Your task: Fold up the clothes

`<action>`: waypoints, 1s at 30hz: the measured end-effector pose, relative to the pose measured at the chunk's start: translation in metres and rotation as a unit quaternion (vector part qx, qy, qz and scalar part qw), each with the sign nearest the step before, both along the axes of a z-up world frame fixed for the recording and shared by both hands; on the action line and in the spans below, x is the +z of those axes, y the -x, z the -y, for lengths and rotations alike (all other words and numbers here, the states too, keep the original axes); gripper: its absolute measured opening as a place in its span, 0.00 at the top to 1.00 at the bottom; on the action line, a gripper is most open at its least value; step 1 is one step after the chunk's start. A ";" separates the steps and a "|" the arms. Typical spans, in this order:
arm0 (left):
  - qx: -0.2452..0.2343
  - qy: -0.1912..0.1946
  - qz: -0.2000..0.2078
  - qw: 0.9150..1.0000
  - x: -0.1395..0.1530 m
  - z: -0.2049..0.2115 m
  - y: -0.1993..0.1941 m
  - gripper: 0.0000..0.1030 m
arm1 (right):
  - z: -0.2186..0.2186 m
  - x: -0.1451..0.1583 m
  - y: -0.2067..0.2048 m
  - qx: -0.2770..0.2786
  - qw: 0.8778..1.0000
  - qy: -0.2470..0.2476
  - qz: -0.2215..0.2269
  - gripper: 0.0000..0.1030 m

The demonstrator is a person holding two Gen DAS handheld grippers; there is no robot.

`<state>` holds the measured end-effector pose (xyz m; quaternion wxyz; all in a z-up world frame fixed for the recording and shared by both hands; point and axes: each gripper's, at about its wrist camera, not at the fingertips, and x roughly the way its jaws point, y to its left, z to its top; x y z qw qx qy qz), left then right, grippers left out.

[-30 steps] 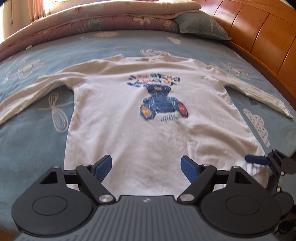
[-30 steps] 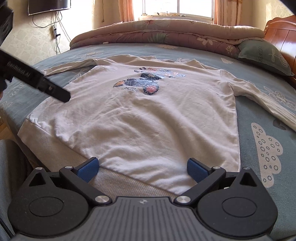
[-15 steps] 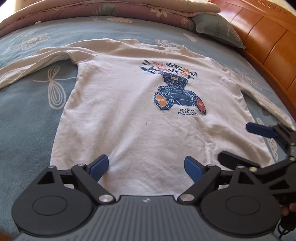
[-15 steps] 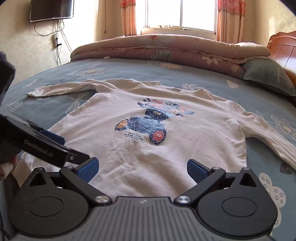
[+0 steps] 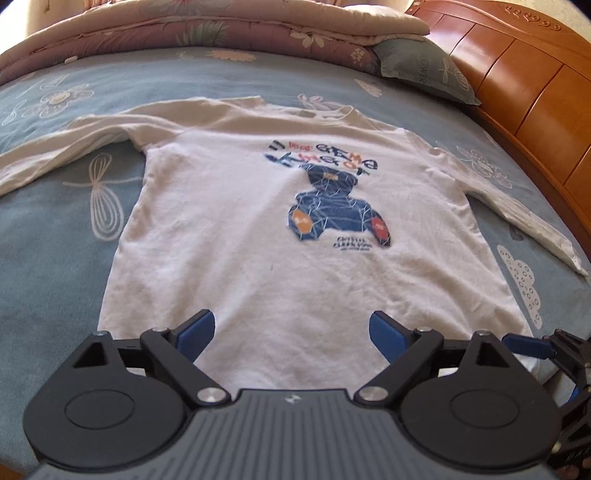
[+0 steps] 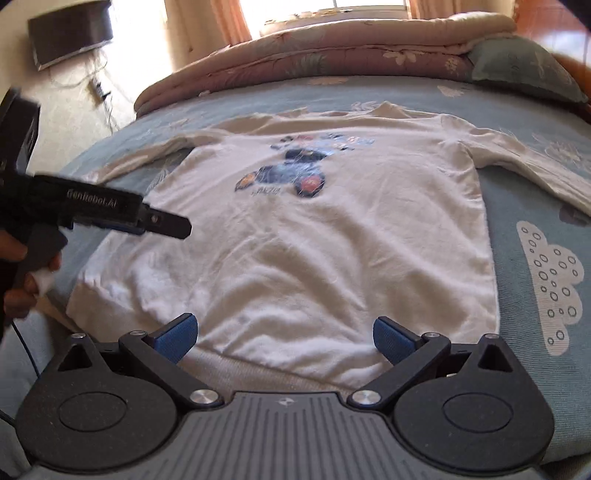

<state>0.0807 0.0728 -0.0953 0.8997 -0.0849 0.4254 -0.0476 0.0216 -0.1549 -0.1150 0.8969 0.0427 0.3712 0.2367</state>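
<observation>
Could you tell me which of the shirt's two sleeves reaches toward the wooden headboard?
The sleeve on the picture's right in the left wrist view; the other sleeve stretches away toward the opposite side.

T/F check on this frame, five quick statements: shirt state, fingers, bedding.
1. The shirt lies flat, print up. True.
2. Both sleeves are folded over the body. False: both are spread out to the sides.
3. The left gripper has cloth pinched. False: its fingers stand apart, nothing between them.
4. The right gripper is open. True.
5. The quilt covers the shirt. False: it sits folded beyond the collar.
</observation>
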 end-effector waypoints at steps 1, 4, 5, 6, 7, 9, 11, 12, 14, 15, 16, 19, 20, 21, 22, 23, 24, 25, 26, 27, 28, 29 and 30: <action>0.000 -0.001 0.002 1.000 0.002 0.002 -0.003 0.12 | 0.007 0.006 -0.005 -0.013 1.000 -0.009 0.009 0.00; -0.004 -0.005 0.005 1.000 0.007 0.007 -0.013 0.12 | 0.027 0.022 -0.030 -0.042 0.998 -0.002 0.038 0.00; -0.008 -0.007 0.007 1.000 0.009 0.009 -0.017 0.12 | 0.034 0.027 -0.040 -0.047 0.998 0.001 0.048 0.00; -0.014 -0.008 0.007 1.000 0.010 0.011 -0.021 0.12 | 0.041 0.031 -0.051 -0.051 0.997 0.002 0.058 0.00; -0.019 -0.008 0.009 1.000 0.011 0.013 -0.026 0.12 | 0.046 0.035 -0.062 -0.054 0.996 0.003 0.068 0.00; -0.030 -0.008 0.012 0.999 0.014 0.016 -0.037 0.12 | 0.055 0.039 -0.086 -0.060 0.994 0.011 0.086 0.00; -0.041 -0.009 0.015 0.999 0.016 0.019 -0.049 0.12 | 0.062 0.040 -0.113 -0.066 0.993 0.021 0.096 0.00; -0.047 -0.010 0.018 0.999 0.017 0.021 -0.059 0.12 | 0.064 0.039 -0.128 -0.069 0.993 0.024 0.096 0.00; -0.059 -0.011 0.023 0.998 0.019 0.025 -0.080 0.12 | 0.068 0.036 -0.159 -0.073 0.993 0.024 0.090 0.00; -0.065 -0.012 0.026 0.997 0.019 0.027 -0.090 0.12 | 0.067 0.033 -0.175 -0.075 0.993 0.027 0.088 0.00; -0.069 -0.010 0.028 0.997 0.017 0.028 -0.101 0.12 | 0.066 0.030 -0.190 -0.077 0.993 0.031 0.089 0.00; -0.081 -0.005 0.034 0.996 0.012 0.034 -0.133 0.12 | 0.063 0.011 -0.228 -0.077 0.994 0.037 0.065 0.00; -0.085 -0.002 0.036 0.996 0.009 0.034 -0.141 0.12 | 0.064 0.003 -0.234 -0.078 0.995 0.042 0.049 0.00; -0.090 0.001 0.038 0.995 0.006 0.035 -0.149 0.12 | 0.066 -0.006 -0.236 -0.081 0.995 0.052 0.030 0.00; -0.093 0.001 0.038 0.995 0.002 0.034 -0.154 0.12 | 0.068 -0.016 -0.239 -0.083 0.995 0.062 0.011 0.00; -0.095 0.001 0.036 0.995 -0.002 0.033 -0.160 0.12 | 0.070 -0.019 -0.237 -0.084 0.994 0.072 0.003 0.00; -0.097 0.001 0.033 0.995 -0.007 0.031 -0.165 0.12 | 0.072 -0.018 -0.233 -0.083 0.993 0.081 0.004 0.00; -0.097 0.000 0.027 0.995 -0.011 0.029 -0.170 0.12 | 0.075 -0.016 -0.228 -0.082 0.993 0.089 0.005 0.00; -0.097 -0.001 0.021 0.995 -0.015 0.027 -0.175 0.12 | 0.077 -0.015 -0.224 -0.081 0.992 0.098 0.006 0.00; -0.096 -0.002 0.020 0.995 -0.018 0.024 -0.177 0.12 | 0.078 -0.010 -0.223 -0.085 0.992 0.097 0.003 0.00; -0.094 -0.003 0.019 0.995 -0.020 0.021 -0.179 0.12 | 0.078 0.000 -0.228 -0.092 0.992 0.087 0.004 0.00; -0.093 0.000 0.022 0.995 -0.021 0.016 -0.179 0.12 | 0.078 0.011 -0.235 -0.097 0.992 0.076 0.010 0.00; -0.093 0.003 0.025 0.995 -0.023 0.012 -0.178 0.12 | 0.074 0.020 -0.244 -0.104 0.992 0.072 0.014 0.00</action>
